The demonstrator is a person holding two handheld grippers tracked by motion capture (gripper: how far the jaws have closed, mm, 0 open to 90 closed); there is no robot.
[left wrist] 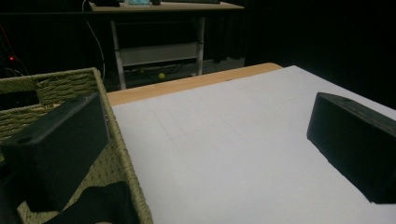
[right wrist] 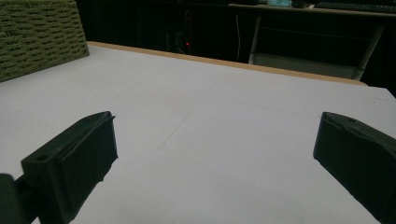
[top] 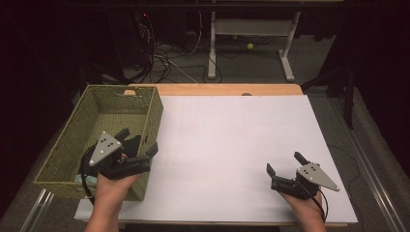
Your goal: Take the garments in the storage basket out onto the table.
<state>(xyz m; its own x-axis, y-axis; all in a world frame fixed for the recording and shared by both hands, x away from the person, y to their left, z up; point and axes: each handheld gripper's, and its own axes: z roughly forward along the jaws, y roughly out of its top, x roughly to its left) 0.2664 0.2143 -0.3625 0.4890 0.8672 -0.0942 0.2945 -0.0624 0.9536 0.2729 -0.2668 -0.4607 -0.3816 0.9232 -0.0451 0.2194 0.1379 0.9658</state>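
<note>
A green woven basket [top: 72,140] stands on the left part of the table, which is covered by a white sheet [top: 227,145]. My left gripper [top: 138,141] hovers open over the basket's near right corner. In the left gripper view [left wrist: 205,154] one jaw is inside the basket and the other is over the sheet, so the jaws straddle the basket wall [left wrist: 119,149]. A dark, soft-looking item [left wrist: 98,205] lies in the basket below that jaw. My right gripper [top: 285,163] rests low at the sheet's near right, open, with nothing between its jaws [right wrist: 215,158].
The basket's side [right wrist: 37,37] shows far left in the right gripper view. A strip of wooden tabletop [top: 217,90] runs along the far edge. Beyond it are a white desk frame [top: 251,29], floor cables and a small yellow ball [top: 250,46].
</note>
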